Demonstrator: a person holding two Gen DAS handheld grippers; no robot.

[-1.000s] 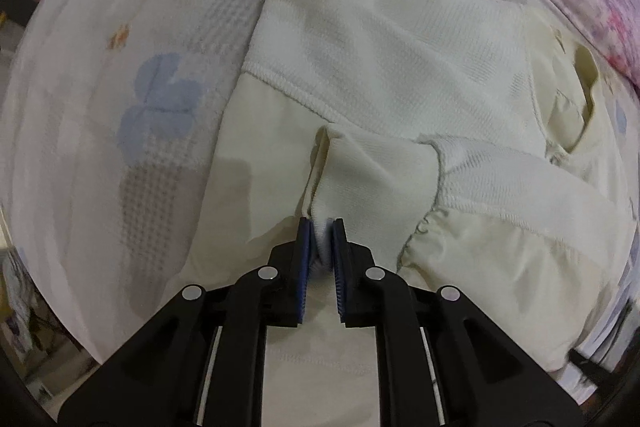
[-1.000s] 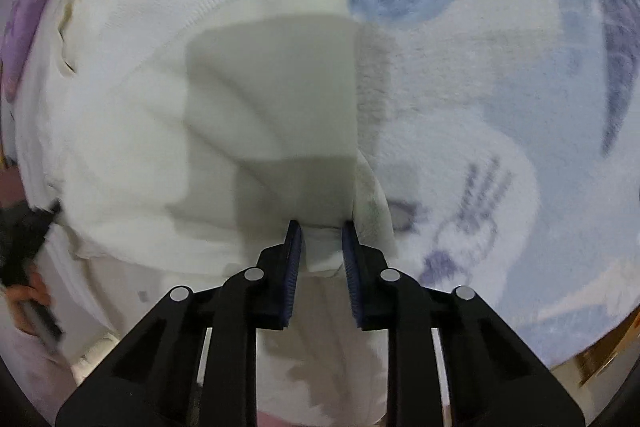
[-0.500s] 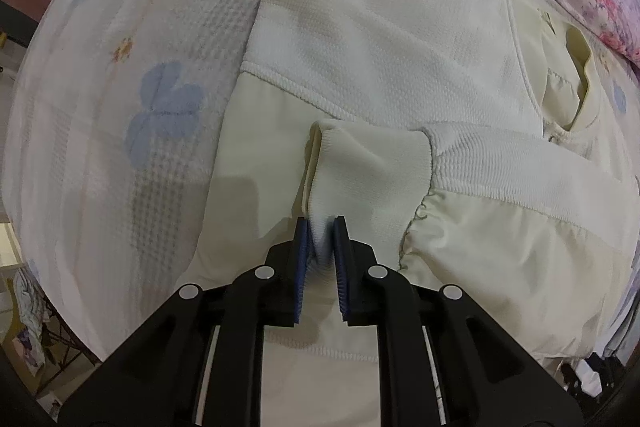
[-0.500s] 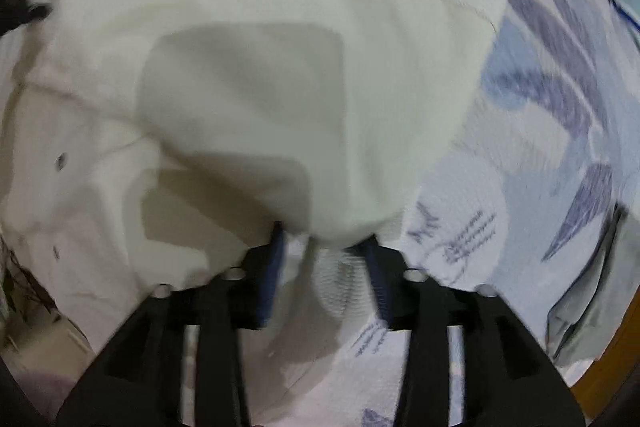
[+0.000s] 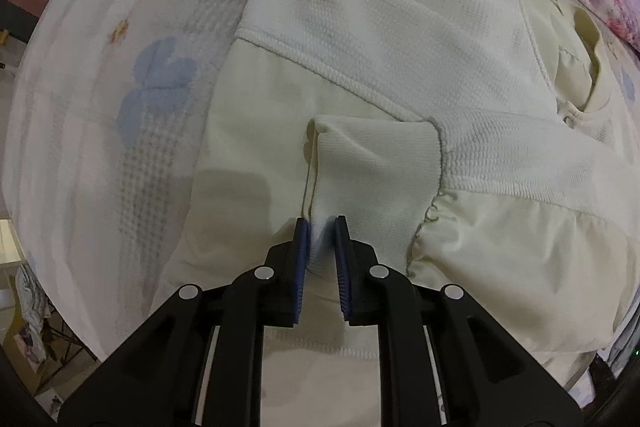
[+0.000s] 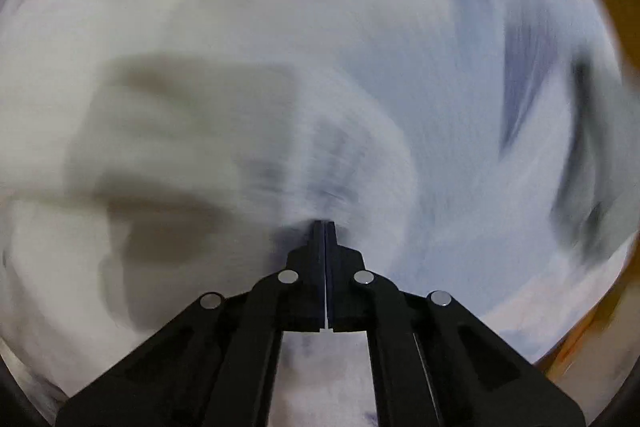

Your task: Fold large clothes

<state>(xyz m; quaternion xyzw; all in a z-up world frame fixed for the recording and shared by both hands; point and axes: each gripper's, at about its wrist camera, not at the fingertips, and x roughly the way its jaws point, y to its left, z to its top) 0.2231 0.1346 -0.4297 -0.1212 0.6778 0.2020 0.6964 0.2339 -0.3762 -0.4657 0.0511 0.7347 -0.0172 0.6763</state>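
Two grippers: left gripper (image 5: 321, 227) is being kept pinched on sleeve cuff (image 5: 372, 163), laid across cream jacket (image 5: 400, 47) on bed (image 5: 100, 107) for folding; right gripper (image 6: 324, 225) is being held closed, empty.

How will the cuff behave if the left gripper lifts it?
Probably floppy: the cuff already creases between the left gripper pads. Likely light, since thin knit. The sleeve would probably trail after it, not slip free, as the ribbing looks grippy.

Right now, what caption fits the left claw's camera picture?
Left claw pinches the cream jacket's cuff, sleeve folded across the jacket on a flowery bedsheet.
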